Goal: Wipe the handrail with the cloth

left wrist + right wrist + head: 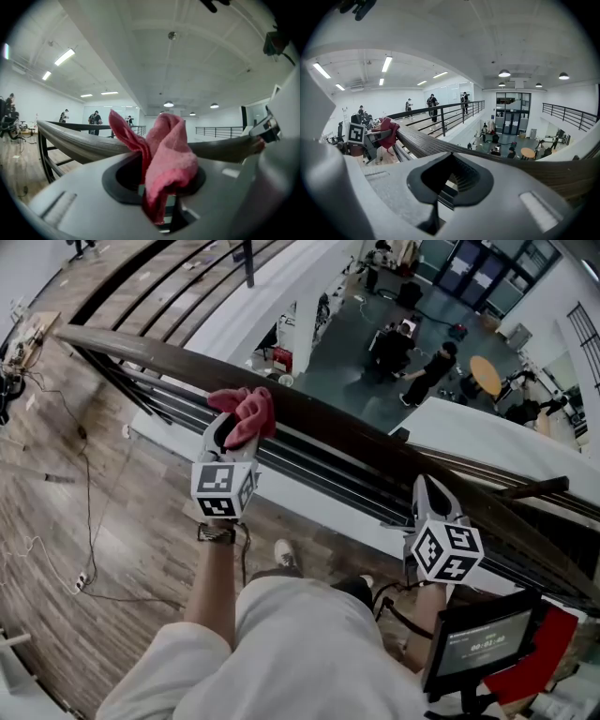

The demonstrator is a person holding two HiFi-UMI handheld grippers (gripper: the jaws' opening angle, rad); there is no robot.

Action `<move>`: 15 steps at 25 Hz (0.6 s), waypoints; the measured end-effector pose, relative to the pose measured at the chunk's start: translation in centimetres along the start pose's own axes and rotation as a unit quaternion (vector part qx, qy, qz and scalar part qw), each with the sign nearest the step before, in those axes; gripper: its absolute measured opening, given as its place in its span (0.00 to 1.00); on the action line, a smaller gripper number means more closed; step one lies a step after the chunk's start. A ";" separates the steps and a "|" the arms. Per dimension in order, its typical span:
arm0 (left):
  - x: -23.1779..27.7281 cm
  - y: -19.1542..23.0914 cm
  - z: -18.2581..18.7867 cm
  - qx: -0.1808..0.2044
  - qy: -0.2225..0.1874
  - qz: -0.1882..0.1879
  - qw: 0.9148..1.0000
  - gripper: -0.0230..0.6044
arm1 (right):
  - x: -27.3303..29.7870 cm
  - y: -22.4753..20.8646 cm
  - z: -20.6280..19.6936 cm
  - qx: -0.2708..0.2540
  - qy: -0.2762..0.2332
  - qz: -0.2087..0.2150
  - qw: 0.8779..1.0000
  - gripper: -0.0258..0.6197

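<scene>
Below us, past the balcony edge, lies a lower hall (375, 362) with people and a round desk (485, 374). On our side a wood-plank floor (56, 521) runs off to the left.

Across the head view, from upper left to lower right, runs the dark wooden handrail (150, 352), with thinner dark bars under it. We stand right against it, and our pale trousers (309, 652) fill the bottom of the view. At the lower right a small screen (478, 638) sits on a stand with something red behind it.

Our right hand-held gripper (429, 488) points up at the near side of the rail, well apart from the left one. Whether its tips touch the wood we cannot tell. In its own view the jaws are pressed together with nothing between them, and the rail passes just beyond.

Our left hand-held gripper (228, 430) is further up the rail. Its jaws are pinching the pink cloth (246, 413). The cloth bunches up out of the jaws and lies against the near edge and top of the rail. In the left gripper view a fold hangs down between the jaws and the rail curves away behind it.

Thin cables (89, 512) trail over the floor on the left.
</scene>
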State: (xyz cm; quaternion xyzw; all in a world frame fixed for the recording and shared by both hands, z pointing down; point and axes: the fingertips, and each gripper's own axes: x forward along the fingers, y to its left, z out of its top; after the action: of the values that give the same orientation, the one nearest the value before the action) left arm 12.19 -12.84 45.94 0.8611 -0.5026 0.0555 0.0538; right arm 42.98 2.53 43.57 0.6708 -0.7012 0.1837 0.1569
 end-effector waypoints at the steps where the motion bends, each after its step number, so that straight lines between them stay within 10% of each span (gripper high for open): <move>1: -0.1 0.0 -0.1 0.002 0.001 0.000 1.000 0.28 | -0.1 -0.1 -0.1 0.001 0.001 -0.001 1.000 0.04; 15: 0.0 -1.0 -3.4 0.024 0.068 -0.030 0.997 0.27 | -0.4 -0.3 -0.4 0.009 -0.005 -0.003 1.000 0.04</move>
State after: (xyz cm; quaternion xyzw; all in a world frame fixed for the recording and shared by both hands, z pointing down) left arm 12.91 -11.84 49.31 0.8709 -0.4704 0.1244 0.0689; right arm 43.34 3.07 43.72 0.6753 -0.6981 0.1861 0.1483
